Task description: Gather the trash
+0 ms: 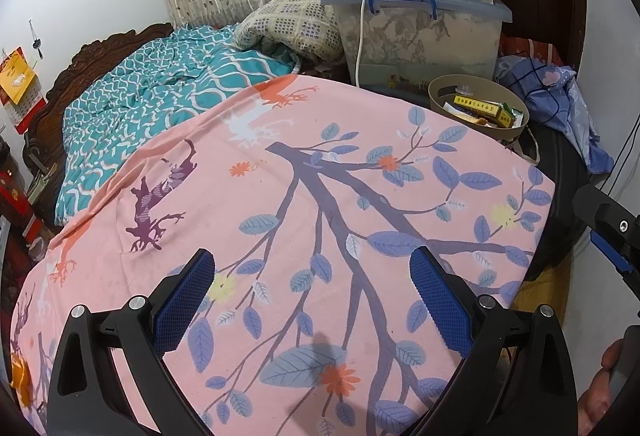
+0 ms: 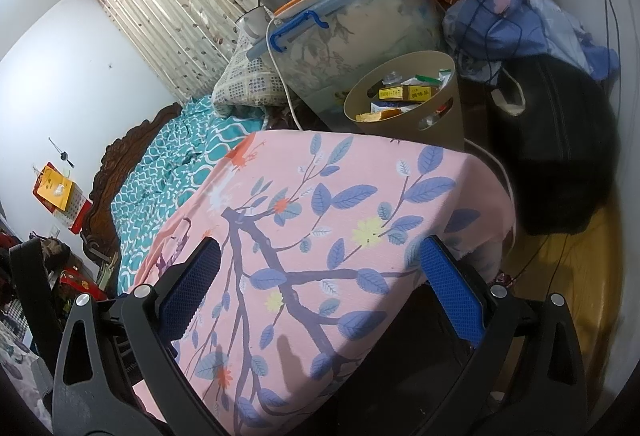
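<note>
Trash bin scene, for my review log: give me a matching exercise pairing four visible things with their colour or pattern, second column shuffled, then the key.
Things:
1. Trash bin
2. Storage box handle
3. Sheet under the grippers
4. Blanket by the headboard

Colours or patterns:
A. Pink with purple branches and blue leaves
B. Teal with white wavy lines
C. Tan, holding yellow boxes
D. Blue

Pairs: 1-C, 2-D, 3-A, 4-B
</note>
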{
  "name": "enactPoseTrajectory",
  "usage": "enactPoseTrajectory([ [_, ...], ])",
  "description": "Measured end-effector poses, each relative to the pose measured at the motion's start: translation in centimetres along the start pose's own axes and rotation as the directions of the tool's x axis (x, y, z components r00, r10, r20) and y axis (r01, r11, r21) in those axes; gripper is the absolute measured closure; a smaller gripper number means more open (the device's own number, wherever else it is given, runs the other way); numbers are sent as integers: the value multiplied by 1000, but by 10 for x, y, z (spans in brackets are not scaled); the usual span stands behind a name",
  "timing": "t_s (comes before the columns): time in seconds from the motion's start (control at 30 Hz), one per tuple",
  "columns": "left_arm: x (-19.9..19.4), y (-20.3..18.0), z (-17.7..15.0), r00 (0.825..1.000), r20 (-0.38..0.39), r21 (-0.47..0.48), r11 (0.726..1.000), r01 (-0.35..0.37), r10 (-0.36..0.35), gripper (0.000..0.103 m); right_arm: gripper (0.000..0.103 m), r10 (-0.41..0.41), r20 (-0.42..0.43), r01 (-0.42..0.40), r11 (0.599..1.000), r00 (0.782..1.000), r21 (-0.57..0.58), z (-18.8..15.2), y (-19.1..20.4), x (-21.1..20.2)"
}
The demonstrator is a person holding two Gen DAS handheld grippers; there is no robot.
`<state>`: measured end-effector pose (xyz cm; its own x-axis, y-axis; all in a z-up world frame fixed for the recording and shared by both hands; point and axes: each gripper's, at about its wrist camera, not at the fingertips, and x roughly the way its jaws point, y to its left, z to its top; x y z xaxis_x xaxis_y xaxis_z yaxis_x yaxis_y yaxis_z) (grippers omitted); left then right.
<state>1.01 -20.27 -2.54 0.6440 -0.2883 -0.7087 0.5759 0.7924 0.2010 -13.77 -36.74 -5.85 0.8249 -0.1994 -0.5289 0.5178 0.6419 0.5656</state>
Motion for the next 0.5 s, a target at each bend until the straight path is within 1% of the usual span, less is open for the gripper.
enactPoseTrajectory([
  [0.5, 0, 0, 0, 1000, -1, 2, 1000, -1, 1, 9, 4, 1, -1, -1, 1000, 1000, 4, -1, -3, -1],
])
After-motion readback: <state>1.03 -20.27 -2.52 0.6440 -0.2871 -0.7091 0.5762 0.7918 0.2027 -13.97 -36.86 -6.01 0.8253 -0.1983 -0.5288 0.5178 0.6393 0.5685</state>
